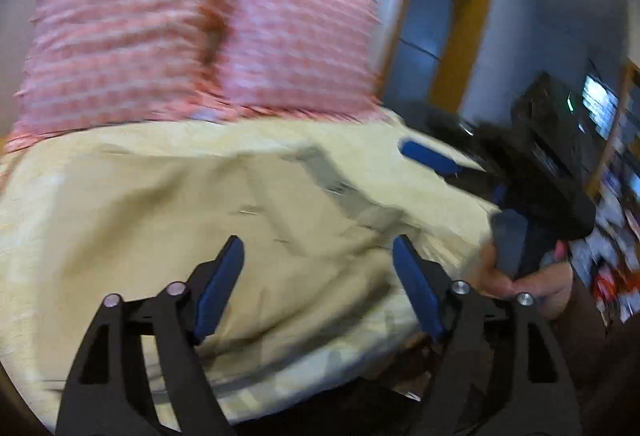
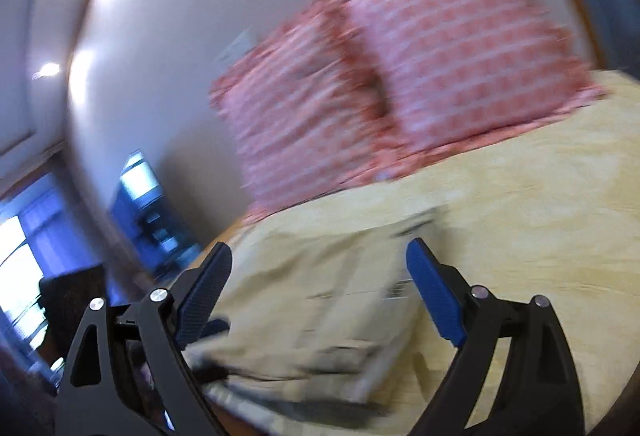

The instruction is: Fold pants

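Beige pants (image 1: 224, 236) lie on a pale yellow bedspread (image 1: 60, 176), creased, with a grey inner band showing. My left gripper (image 1: 318, 248) is open above them, nothing between its blue pads. My right gripper (image 2: 320, 256) is open over the pants (image 2: 328, 300) near the bed's left edge. The right gripper also shows in the left wrist view (image 1: 432, 156), held by a hand at the right. Both views are blurred by motion.
Two pink patterned pillows (image 1: 192, 36) stand at the head of the bed (image 2: 560, 196) against a white wall. A wooden-framed door (image 1: 436, 24) and cluttered shelves (image 1: 616, 196) are to the right. A window (image 2: 24, 256) shows at the left.
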